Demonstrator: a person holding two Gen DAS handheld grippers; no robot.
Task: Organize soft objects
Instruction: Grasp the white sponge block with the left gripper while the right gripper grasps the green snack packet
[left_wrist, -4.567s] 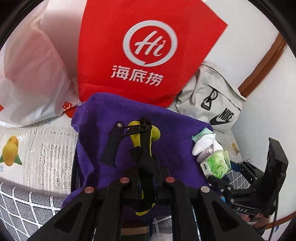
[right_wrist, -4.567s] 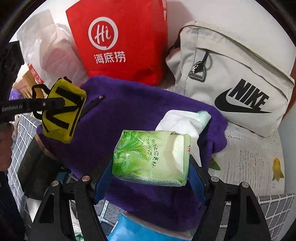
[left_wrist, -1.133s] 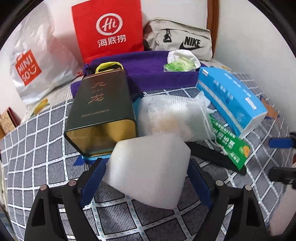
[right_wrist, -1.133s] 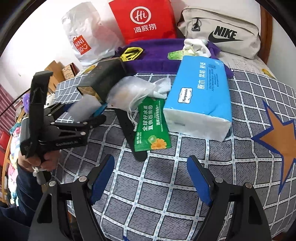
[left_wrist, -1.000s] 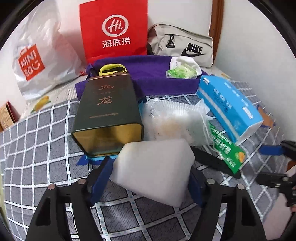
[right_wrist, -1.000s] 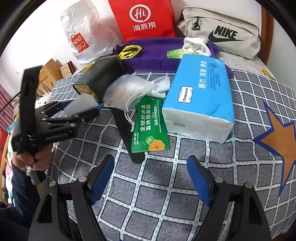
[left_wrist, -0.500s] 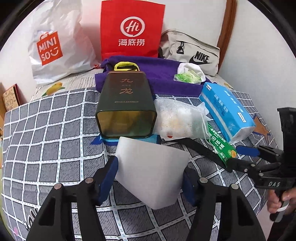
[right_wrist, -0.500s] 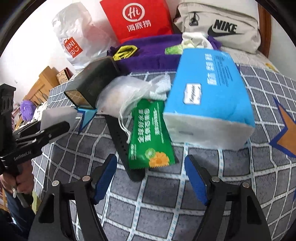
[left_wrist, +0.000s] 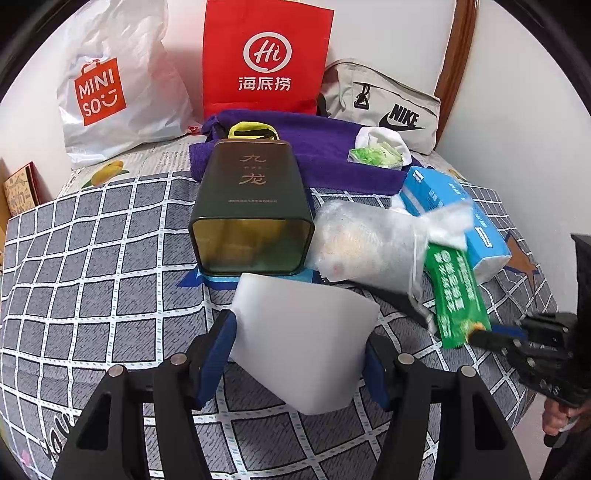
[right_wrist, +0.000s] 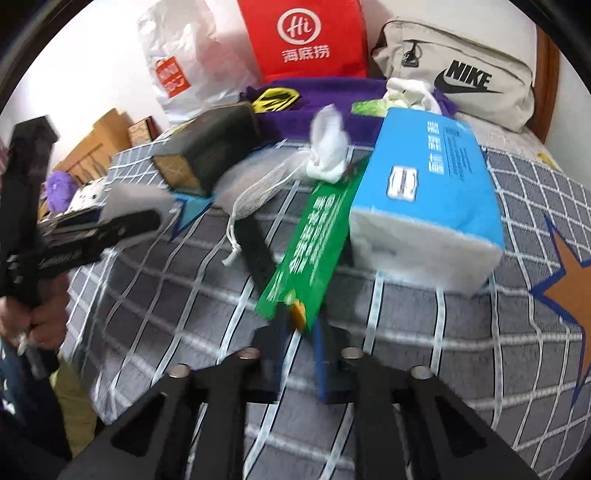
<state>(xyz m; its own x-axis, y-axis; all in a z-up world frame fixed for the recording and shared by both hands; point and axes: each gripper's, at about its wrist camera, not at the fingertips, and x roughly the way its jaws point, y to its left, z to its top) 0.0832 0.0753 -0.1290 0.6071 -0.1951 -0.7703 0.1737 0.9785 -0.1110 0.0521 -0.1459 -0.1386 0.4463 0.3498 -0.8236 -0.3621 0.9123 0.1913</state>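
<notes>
A big bed fills both views. It has a grey checked cover (left_wrist: 110, 280) with white lines and an orange star (right_wrist: 565, 288) on it. A white wall stands behind the bed, with a brown wooden strip (left_wrist: 452, 62) running up it. Some brown boxes (right_wrist: 99, 147) sit off to one side in the room.

At the back of the bed lean a white Miniso bag (left_wrist: 110, 88), a red bag (left_wrist: 266, 59) and a beige Nike bag (left_wrist: 384, 107). In front of them lies a purple towel (left_wrist: 325, 147) with a small green tissue pack (left_wrist: 373, 155) and a yellow pouch (right_wrist: 275, 98) on top.

On the cover lies a blue tissue pack (right_wrist: 432, 177). Its long side runs from the back of the bed toward the camera. Beside it a dark green tin (left_wrist: 251, 206) lies on its side, with its open mouth facing the camera. A white mesh bag (left_wrist: 369, 243) lies between the tin and the blue pack.

The left gripper (left_wrist: 301, 354) squeezes a white foam block (left_wrist: 303, 339) between its blue pads, just above the cover in front of the tin.

The right gripper (right_wrist: 301, 332) is closed tight on the near end of a long green packet (right_wrist: 317, 236). The packet points away from the gripper toward the back of the bed, tilted up, right beside the blue pack. A black strap (right_wrist: 255, 251) lies under it.
</notes>
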